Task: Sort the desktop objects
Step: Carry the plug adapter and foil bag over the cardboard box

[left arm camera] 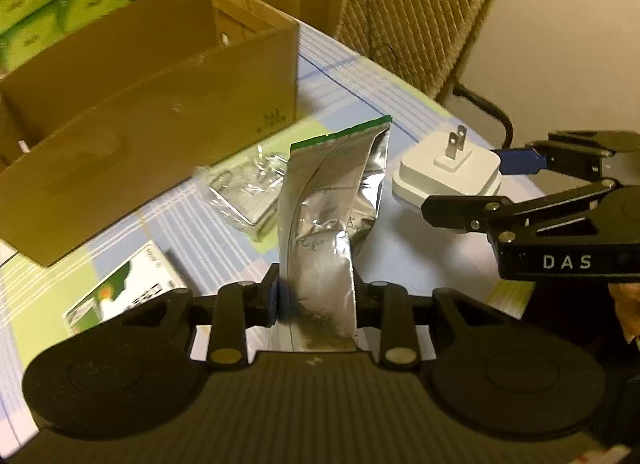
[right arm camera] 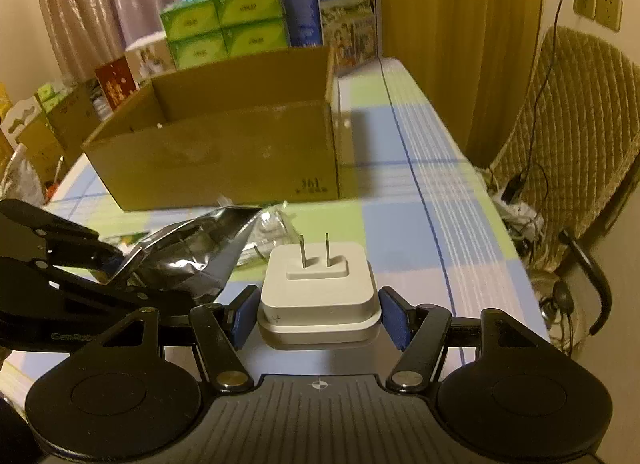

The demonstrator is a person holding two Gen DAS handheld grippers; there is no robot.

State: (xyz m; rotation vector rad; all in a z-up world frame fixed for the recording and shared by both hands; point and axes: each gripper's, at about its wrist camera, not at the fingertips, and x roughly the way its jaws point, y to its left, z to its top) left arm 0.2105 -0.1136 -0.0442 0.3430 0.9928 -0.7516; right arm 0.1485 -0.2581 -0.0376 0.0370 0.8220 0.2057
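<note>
My left gripper is shut on a silver foil pouch with a green top edge and holds it upright above the table. The pouch also shows in the right wrist view. A white plug adapter with two prongs up sits between the blue pads of my right gripper; the pads stand a little apart from its sides. The adapter and the right gripper show at the right in the left wrist view. An open cardboard box stands behind.
A clear plastic-wrapped item and a white-green card box lie on the checked tablecloth. Green cartons and a blue milk carton stand behind the box. A padded chair is at the right.
</note>
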